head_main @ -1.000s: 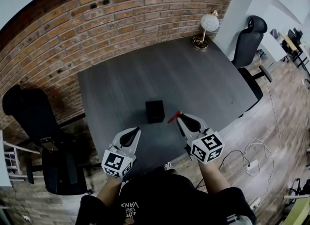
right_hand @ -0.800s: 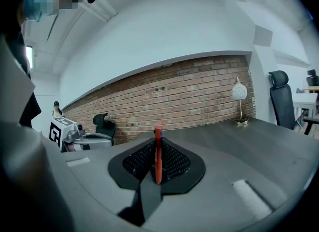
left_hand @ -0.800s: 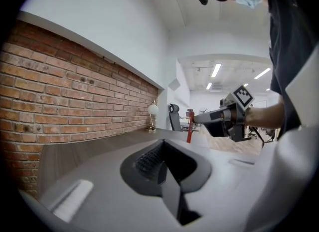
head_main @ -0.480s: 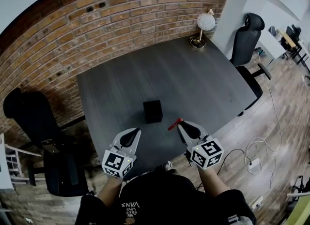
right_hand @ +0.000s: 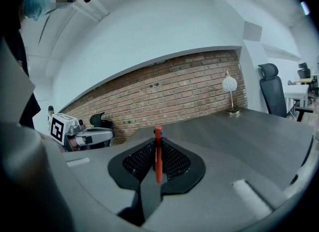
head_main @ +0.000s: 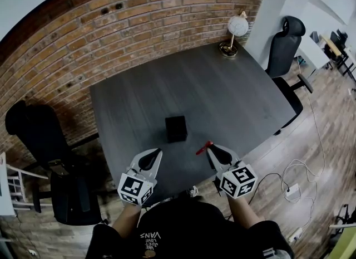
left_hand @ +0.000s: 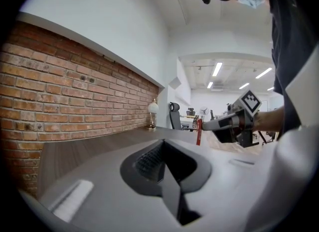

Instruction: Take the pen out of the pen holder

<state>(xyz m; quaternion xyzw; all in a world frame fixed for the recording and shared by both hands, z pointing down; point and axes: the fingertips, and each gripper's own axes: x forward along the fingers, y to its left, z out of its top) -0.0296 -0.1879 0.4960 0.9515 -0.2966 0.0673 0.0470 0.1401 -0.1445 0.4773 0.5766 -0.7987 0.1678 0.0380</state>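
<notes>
A black square pen holder [head_main: 176, 128] stands on the dark grey table [head_main: 211, 85], near its front edge. My right gripper [head_main: 210, 148] is shut on a red pen [head_main: 203, 147], held clear of the holder, to its right and nearer me. The pen [right_hand: 158, 153] stands upright between the jaws in the right gripper view, and the pen [left_hand: 199, 131] also shows in the left gripper view. My left gripper [head_main: 157, 154] is shut with nothing in it, near the table's front edge, left of the holder.
A globe desk lamp [head_main: 237, 30] stands at the table's far right corner. A brick wall [head_main: 111, 35] runs behind the table. A black office chair [head_main: 286, 49] is to the right, another black chair [head_main: 53, 163] to the left. Cables [head_main: 292, 177] lie on the wooden floor.
My right gripper with the red pen has drawn back toward me, away from the pen holder. The left gripper has stayed where it was.
</notes>
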